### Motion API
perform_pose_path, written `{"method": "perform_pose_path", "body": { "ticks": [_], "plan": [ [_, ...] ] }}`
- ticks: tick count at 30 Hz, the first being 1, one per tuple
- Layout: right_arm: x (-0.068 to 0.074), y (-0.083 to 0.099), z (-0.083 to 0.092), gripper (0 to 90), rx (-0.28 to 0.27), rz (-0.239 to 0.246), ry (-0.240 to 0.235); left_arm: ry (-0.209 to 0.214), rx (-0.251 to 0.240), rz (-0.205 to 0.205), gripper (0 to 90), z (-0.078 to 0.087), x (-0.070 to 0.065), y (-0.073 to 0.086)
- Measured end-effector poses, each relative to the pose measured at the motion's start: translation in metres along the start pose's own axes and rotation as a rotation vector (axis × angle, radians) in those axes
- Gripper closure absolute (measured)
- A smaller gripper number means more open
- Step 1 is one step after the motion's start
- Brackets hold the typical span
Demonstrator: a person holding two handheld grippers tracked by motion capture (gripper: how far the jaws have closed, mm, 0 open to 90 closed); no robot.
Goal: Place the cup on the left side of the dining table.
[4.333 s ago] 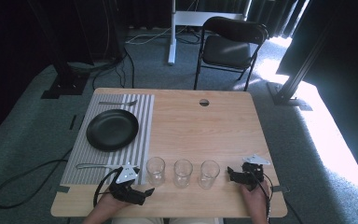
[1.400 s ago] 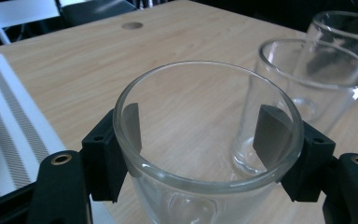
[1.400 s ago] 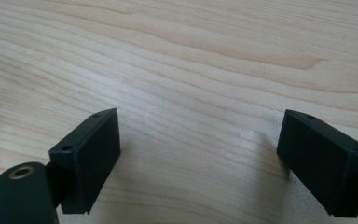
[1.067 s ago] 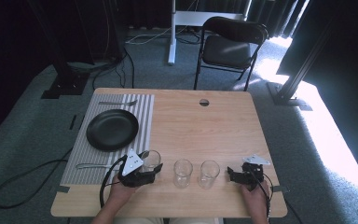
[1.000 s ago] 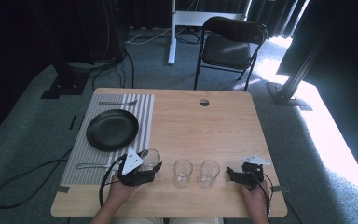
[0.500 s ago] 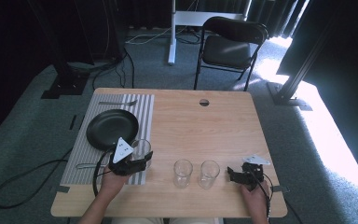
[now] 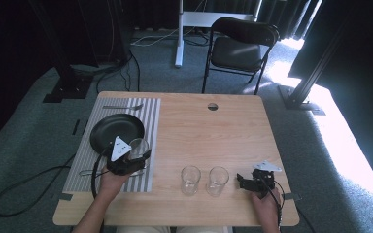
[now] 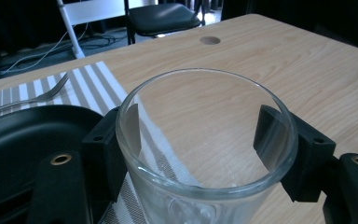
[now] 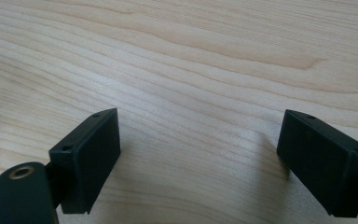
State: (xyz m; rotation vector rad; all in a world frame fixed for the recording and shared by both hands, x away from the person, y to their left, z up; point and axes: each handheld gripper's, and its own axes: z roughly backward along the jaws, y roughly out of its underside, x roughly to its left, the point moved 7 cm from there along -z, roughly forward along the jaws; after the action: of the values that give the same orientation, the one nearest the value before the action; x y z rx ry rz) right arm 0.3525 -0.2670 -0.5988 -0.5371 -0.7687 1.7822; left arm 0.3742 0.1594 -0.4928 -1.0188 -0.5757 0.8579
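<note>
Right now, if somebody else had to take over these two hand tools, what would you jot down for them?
Left gripper: shut on a glass, held over the striped mat beside the black plate.
Right gripper: open, nothing between its jaws, resting low at the table's near right.
Two more glasses stand on the bare wood near the front edge.
A fork lies at the mat's far end.
Done: one glass picked up.
Left: probably set it down by the plate.

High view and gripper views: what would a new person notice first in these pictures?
First, the clear glass clamped between the black jaws of the left gripper, over the striped mat beside the black plate. Next, two more glasses stand side by side near the front edge of the wooden table. At the front right, the right gripper rests open above bare wood.
</note>
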Motion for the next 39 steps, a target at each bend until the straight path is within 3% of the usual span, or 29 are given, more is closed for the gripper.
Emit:
{"method": "perform_pose_path", "body": {
  "ticks": [17, 29, 39],
  "plan": [
    [0.000, 0.000, 0.000, 12.7, 0.000, 0.000, 0.000, -0.034, 0.047, -0.010, 29.7, -0.013, 0.012, 0.012],
    [0.000, 0.000, 0.000, 12.7, 0.000, 0.000, 0.000, -0.054, 0.081, 0.010, 29.6, -0.022, 0.022, 0.021],
    [0.000, 0.000, 0.000, 12.8, 0.000, 0.000, 0.000, -0.047, 0.073, 0.037, 29.6, -0.024, 0.026, 0.028]
  ]
}}
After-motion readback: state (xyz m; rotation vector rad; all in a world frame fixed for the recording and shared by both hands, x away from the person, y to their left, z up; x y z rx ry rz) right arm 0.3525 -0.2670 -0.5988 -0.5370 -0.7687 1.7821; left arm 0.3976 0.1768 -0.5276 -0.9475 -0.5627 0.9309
